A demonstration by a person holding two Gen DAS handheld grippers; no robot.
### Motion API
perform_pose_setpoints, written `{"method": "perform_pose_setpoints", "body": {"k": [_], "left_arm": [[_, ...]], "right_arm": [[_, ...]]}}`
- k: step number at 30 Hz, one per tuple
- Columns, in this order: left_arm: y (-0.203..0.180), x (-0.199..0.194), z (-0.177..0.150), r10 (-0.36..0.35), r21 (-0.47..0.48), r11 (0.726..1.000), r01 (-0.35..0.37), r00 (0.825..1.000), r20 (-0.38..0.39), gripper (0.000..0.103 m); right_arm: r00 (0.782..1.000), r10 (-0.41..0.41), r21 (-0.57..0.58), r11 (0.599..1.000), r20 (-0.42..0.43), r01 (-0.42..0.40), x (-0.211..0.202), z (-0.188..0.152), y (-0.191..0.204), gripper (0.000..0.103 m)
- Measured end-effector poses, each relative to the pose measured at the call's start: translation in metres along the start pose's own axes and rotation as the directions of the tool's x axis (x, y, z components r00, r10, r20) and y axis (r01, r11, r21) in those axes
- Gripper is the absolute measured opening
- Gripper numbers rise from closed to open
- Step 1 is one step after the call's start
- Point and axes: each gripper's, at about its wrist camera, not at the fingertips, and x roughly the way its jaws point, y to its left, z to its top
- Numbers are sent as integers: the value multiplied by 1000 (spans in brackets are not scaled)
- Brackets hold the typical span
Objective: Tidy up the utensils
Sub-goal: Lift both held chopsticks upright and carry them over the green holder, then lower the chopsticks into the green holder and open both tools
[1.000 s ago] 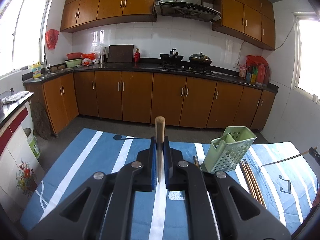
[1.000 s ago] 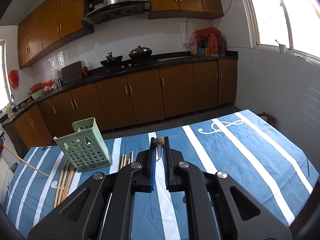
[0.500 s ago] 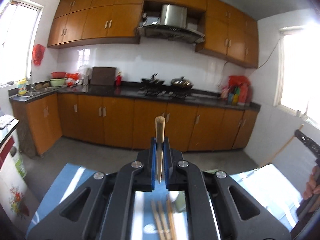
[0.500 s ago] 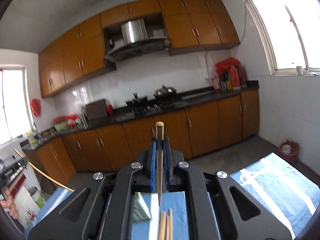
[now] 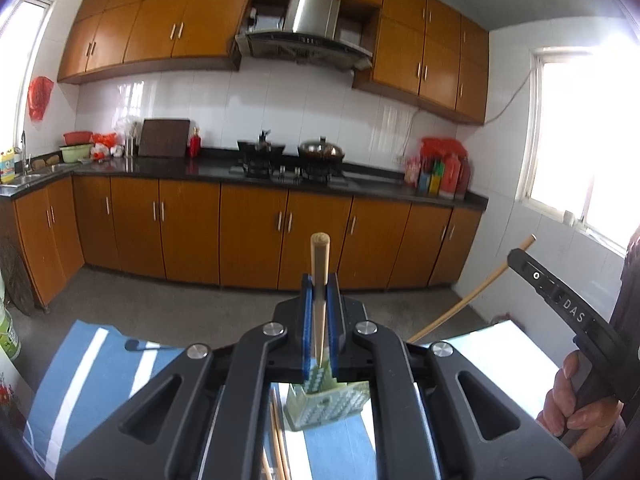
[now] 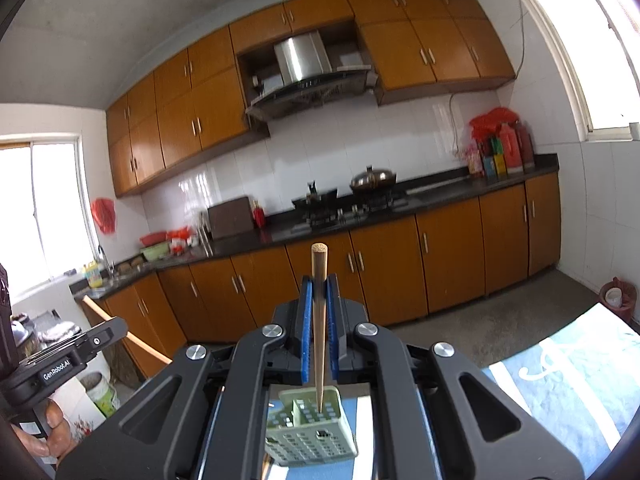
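Kitchen setting: wooden cabinets [image 5: 248, 236] along the far walls, a range hood [image 5: 304, 36] above the stove, and in the foreground a counter under a blue striped cloth [image 5: 92, 364]. Item one, left gripper [image 5: 320, 312]: fingers [image 5: 306, 320] clenched on a single wooden chopstick [image 5: 320, 280], which stands upright between the blue pads, blunt end up and thin tip down. Item two, right gripper [image 6: 319, 316]: likewise clamped on its own chopstick [image 6: 319, 320], upright, its tip seen over the open top of the holder. Item three, green perforated holder [image 6: 310, 436]: standing on the cloth, directly below both grippers; in the left wrist view it shows only through the gap under the fingers. Item four, loose chopsticks [image 5: 276, 436]: lying flat on the cloth just beside the holder, not yet collected. Step in hand, as judged: carrying one chopstick in each gripper to the holder, both raised above it. Next move, as judged: lower each tip into a compartment of the holder, keeping the stick near vertical so it clears the rim and the inner divider, then release; the two grippers are close together and should go down one after the other to avoid a clash.
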Motion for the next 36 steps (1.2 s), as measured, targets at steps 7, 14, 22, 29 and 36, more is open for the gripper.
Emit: {"method": "perform_pose_setpoints", "body": {"k": [7,14,22,29,36], "left_arm": [[4,40,-32,9,-6,1000,-9,995,-102,8],[17,46,-48,28,-17,999,-30,989,-147,22],[32,18,-44,54,-54,997,-59,993,-104,29],[59,-19,-76,138,-41,989,-143,985,-105,35],[83,-11,-146,201,-20,977,-213,946,-255,36]], "right_arm": [[996,-16,-13,1000,-90,15,20,-23,1,8],[993,-27,4,1000,-117,28,16,-28,-4,32],[991,-85,-2,996,-103,86,-15,-33,-20,36],[949,-204,-20,978,-240,206,-29,-86,-58,36],[834,-170,-37,984,-525,177,-7,-190,-73,23]]}}
